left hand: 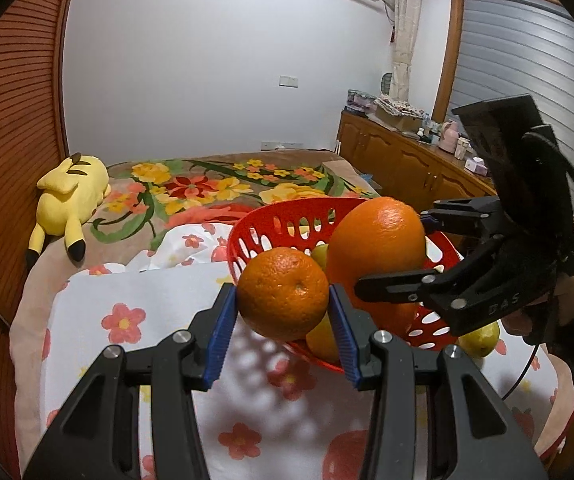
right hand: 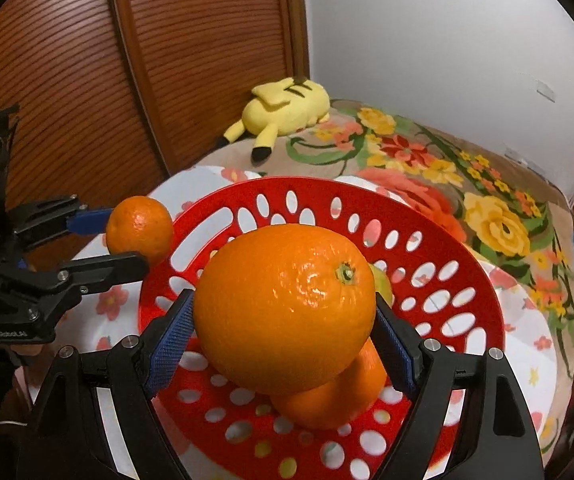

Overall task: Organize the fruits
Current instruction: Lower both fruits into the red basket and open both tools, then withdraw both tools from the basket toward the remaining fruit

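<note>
Left gripper clamps the small orange just outside the red basket's rim. Right gripper grips the big orange above the basket; another orange lies inside

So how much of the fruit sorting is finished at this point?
Partly done: one orange and a greenish fruit already lie in the red basket. In hand: the right gripper holds a large orange over it, and the left gripper a small orange. Left: a yellow-green fruit beside the basket.
</note>
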Demonstrator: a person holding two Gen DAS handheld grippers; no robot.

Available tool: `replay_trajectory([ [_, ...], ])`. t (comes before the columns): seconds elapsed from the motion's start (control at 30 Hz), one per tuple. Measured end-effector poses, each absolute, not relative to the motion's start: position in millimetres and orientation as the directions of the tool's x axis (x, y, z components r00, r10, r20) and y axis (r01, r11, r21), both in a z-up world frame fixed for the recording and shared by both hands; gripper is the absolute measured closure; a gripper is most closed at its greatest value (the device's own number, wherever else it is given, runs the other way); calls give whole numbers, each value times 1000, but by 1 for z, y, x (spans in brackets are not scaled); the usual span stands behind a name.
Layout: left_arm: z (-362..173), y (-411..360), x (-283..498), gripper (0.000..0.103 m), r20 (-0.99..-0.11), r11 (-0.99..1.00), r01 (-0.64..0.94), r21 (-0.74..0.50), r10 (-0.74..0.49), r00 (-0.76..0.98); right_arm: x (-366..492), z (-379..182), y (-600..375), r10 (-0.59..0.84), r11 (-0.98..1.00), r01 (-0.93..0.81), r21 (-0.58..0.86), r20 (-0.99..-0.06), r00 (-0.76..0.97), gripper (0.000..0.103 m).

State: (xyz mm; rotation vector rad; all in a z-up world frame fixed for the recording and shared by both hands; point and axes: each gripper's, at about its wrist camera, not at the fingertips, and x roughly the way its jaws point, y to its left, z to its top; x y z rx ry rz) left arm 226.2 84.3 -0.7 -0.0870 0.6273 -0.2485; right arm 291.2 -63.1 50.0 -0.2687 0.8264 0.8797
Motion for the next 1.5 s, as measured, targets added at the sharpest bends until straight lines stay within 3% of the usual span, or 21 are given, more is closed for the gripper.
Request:
replay_trajectory([
  [0.8,-2,91,222,58,-566,970,175,-169,-241,788,312,35,-33,525,649,-752,114,-783,334,15],
  [1.5,-12,43,248,58,-591,950,261,-173,-312,743,265,73,-130,536,743,-661,104,-683,495,13],
])
